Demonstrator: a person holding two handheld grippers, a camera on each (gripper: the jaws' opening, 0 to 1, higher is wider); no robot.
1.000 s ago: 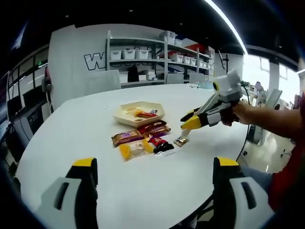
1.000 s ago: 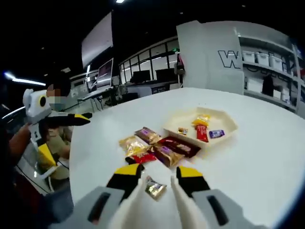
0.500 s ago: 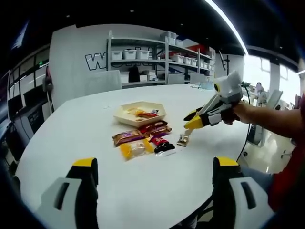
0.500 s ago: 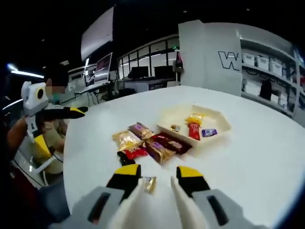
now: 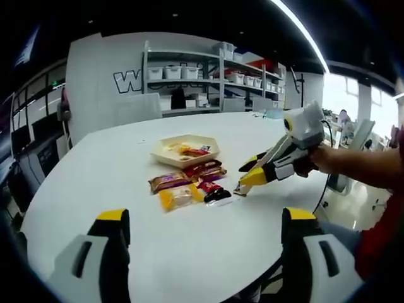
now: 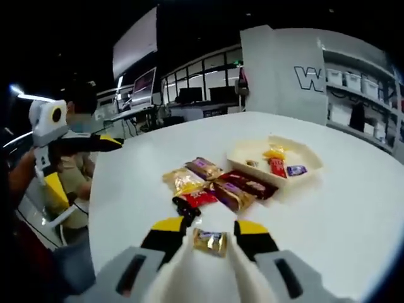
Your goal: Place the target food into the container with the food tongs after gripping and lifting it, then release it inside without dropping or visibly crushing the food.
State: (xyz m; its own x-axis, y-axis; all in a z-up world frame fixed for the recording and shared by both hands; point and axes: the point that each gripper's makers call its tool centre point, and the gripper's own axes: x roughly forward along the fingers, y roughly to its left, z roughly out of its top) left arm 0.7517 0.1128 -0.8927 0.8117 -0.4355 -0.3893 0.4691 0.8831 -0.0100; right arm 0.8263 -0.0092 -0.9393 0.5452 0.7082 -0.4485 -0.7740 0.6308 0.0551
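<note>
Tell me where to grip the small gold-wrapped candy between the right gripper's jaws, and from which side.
Grip the gold-wrapped candy across its short middle, one jaw at each long edge, coming down from above. It lies flat on the white table, already framed by the open right gripper, clear of the other snacks. Its crimped ends look too thin to hold well.

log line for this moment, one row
phase: grasp | right gripper: around gold snack packet on table | left gripper: open, idle | tray: holds snacks
</note>
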